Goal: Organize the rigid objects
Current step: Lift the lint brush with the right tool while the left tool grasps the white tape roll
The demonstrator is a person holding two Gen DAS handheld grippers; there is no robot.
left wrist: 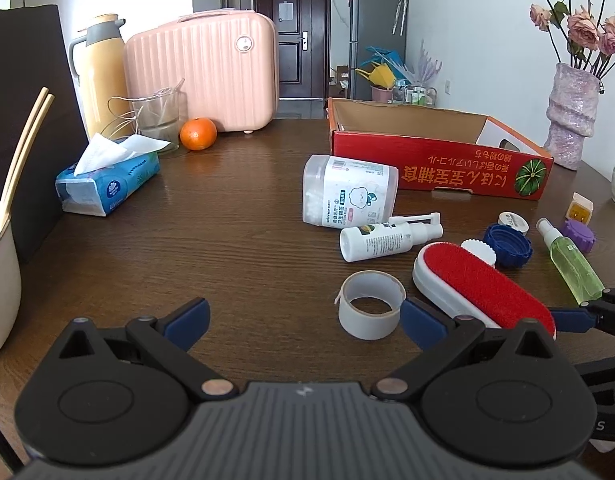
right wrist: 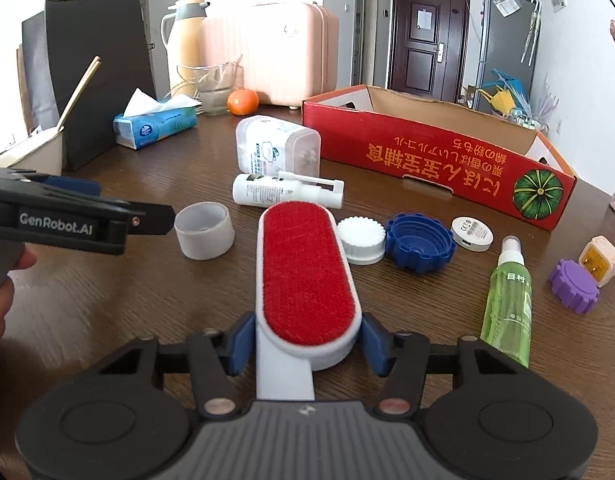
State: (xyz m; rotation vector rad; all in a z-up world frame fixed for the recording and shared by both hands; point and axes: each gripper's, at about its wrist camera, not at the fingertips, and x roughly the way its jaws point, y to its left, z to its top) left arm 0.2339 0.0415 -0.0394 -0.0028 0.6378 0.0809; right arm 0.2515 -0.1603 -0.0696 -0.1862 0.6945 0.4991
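The task is only at its start, as I judge it: the red cardboard box [right wrist: 439, 152] at the far right part of the table [left wrist: 235, 240] looks empty as far as I can see inside, and every small thing lies on the table in front of it.

From left to right, my left gripper [left wrist: 303, 320] hangs open above the near edge with nothing between its fingers [left wrist: 187, 320]; on its side I read "GenRobot.AI". Just beside it stands the roll of tape [right wrist: 204, 236]. Behind it lie the cotton swab jar [right wrist: 277, 146] and the white spray bottle [right wrist: 283, 192]; both labels are too small for me to read.

In the middle, my right gripper [right wrist: 305, 344] has its fingers [right wrist: 241, 342] closed about one third, against the two sides of the lint brush [right wrist: 307, 276] near its handle, so I hold it, but it does not look lifted yet.

More to the right are the white cap [right wrist: 361, 240], the blue cap [right wrist: 419, 244], a white round disc [right wrist: 472, 234] with tiny marks, the green spray bottle [right wrist: 507, 300] with two characters I read as "目村", the purple cap [right wrist: 574, 286] and a small plug [right wrist: 601, 260]. The box has orange Japanese writing upside down and a green pumpkin picture.

All these are left to be moved.
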